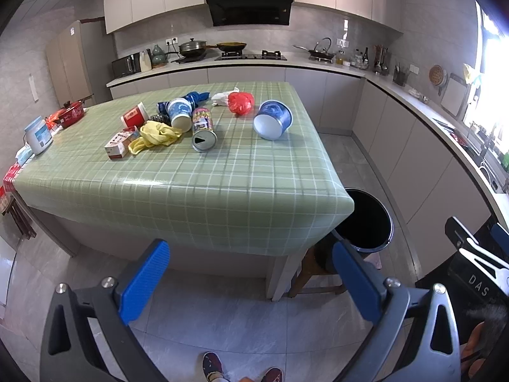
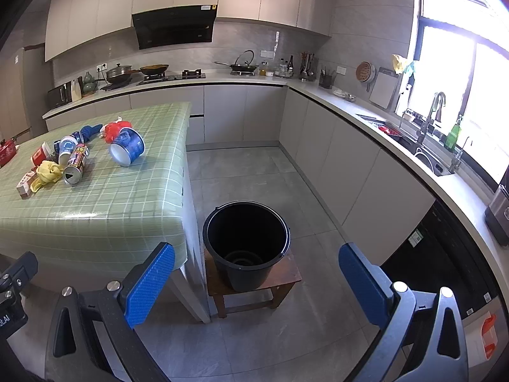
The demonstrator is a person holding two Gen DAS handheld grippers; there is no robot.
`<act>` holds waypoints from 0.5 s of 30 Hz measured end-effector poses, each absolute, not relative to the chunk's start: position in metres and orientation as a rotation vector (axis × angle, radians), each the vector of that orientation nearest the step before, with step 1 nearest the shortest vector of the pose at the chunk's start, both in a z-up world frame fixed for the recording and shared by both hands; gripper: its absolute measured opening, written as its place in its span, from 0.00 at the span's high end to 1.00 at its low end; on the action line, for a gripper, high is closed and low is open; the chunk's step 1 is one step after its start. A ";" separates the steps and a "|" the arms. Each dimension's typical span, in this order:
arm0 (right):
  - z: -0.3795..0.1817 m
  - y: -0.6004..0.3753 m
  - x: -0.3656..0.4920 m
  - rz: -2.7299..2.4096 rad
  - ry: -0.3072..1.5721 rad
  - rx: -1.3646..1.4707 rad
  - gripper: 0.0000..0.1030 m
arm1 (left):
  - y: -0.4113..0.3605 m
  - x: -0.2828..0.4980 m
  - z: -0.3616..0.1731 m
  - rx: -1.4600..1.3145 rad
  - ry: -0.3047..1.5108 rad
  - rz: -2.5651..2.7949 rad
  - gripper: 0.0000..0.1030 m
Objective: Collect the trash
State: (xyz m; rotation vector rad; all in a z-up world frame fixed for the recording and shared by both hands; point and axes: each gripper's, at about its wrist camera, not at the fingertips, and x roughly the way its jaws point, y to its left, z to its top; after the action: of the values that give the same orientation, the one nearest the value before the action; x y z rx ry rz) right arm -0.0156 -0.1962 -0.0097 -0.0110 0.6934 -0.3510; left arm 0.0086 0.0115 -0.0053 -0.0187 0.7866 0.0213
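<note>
Your trash sits clustered on the tabletop (image 1: 197, 191): small carton (image 1: 119, 145), yellow rag (image 1: 157, 135), tipped can (image 1: 203, 129), red bag (image 1: 241, 102), blue tub (image 1: 273, 119). The bucket (image 2: 246, 243) waits on a stool (image 2: 286, 275) beside it, likely for short drops. Your left tongs (image 1: 251, 281) and right tongs (image 2: 256, 281) gape wide, holding nothing.

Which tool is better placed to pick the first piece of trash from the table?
Probably left: the left tool, open and empty, faces the trash, such as the tin can. The right tool, also open, faces the black bucket.
</note>
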 end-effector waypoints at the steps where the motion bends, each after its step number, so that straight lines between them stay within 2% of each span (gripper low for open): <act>1: -0.010 -0.196 -0.015 -0.349 0.693 -0.011 0.00 | 0.011 0.009 -0.005 -0.018 0.787 0.022 0.00; 15: -0.010 -0.191 -0.013 -0.343 0.687 -0.010 0.00 | 0.014 0.009 -0.004 -0.015 0.785 0.026 0.00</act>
State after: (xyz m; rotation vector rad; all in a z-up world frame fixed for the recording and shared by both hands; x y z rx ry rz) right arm -0.0130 -0.1906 -0.0098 -0.0099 0.6874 -0.3434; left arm 0.0085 0.0142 -0.0040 -0.0154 0.7849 0.0260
